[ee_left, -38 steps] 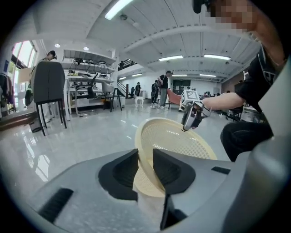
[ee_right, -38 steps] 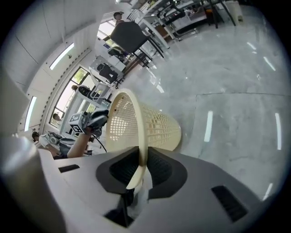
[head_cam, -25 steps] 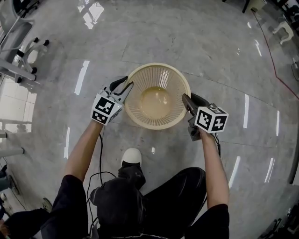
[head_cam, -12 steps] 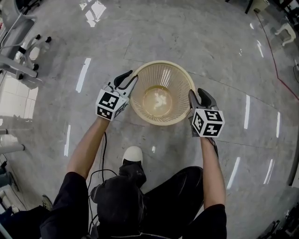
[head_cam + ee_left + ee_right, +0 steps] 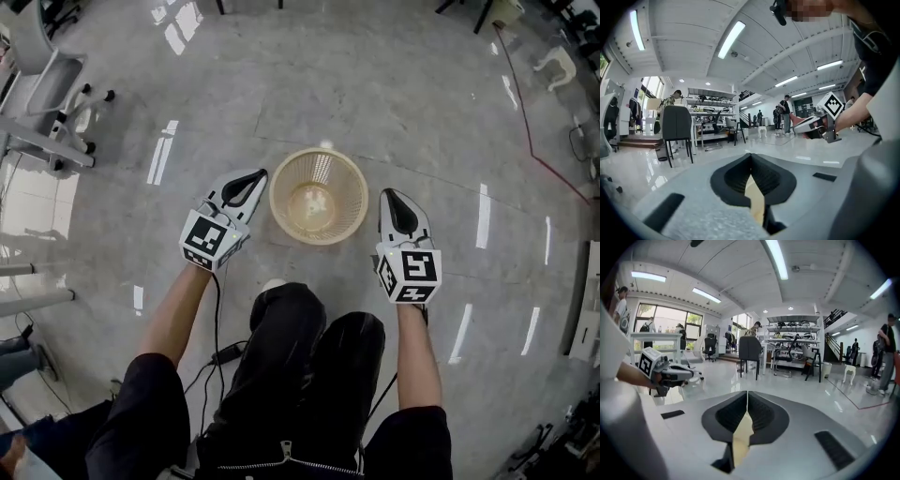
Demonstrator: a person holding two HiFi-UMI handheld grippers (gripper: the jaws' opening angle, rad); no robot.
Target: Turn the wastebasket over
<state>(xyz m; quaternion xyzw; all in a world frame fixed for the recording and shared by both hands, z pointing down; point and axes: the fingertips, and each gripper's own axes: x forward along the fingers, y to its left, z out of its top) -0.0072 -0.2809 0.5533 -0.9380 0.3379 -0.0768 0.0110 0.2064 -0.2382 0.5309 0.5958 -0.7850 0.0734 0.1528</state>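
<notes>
The cream mesh wastebasket stands upright on the grey floor, its mouth facing up and nothing inside. My left gripper hangs to its left and my right gripper to its right, both raised well above it and clear of the rim. Both pairs of jaws have just been closing and are shut, with nothing between them. The left gripper view shows its shut jaws and the right gripper across from them. The basket is outside both gripper views. In the right gripper view, past the shut jaws, the left gripper shows.
A grey office chair stands at the far left and a red line crosses the floor at the right. My legs are just behind the basket, and a black cable lies by them. Chairs, shelves and people stand further off.
Both grippers have risen away from the basket's rim, and their jaws have closed empty. The head camera has risen too, so the basket looks smaller. The basket stays upright on the floor.
</notes>
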